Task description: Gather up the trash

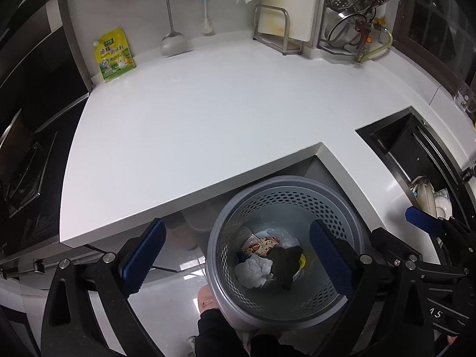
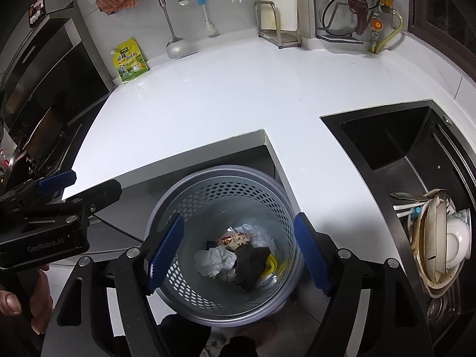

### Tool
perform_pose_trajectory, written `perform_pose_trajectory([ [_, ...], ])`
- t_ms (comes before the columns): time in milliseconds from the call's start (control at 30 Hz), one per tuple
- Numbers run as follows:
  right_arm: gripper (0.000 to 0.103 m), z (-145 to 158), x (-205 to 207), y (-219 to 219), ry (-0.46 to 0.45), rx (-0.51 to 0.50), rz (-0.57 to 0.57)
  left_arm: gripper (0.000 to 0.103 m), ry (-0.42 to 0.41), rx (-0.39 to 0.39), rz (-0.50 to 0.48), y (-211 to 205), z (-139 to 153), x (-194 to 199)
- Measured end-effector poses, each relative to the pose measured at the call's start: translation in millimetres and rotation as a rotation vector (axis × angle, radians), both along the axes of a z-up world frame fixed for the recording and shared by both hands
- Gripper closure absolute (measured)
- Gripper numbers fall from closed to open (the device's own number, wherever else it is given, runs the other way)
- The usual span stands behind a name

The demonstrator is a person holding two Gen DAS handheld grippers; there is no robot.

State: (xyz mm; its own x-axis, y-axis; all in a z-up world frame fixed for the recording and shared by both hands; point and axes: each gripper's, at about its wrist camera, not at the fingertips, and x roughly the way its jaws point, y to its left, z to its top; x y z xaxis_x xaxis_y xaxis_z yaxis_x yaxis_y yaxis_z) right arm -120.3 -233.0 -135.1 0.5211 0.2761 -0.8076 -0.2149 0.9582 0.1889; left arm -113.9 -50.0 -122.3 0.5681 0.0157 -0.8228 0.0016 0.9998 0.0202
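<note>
Both the left gripper (image 1: 238, 255) and the right gripper (image 2: 239, 253) are hanging with jaws wide apart and empty over the perforated bin (image 2: 166, 208) (crumpled paper (image 2: 215, 260), a dark rag (image 2: 251, 263) and a wrapper (image 2: 233, 239) are lying at its bottom), while the white counter (image 2: 223, 104) and a yellow pouch (image 2: 131, 61) are sitting beyond.
</note>
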Motion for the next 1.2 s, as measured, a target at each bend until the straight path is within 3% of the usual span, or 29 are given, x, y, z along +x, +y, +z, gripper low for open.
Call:
perform_pose_trajectory([
  [1200, 0.028, 2, 3, 7, 0.002, -0.008, -0.004, 0.006, -0.013, 0.041, 0.039, 12, 9, -1],
])
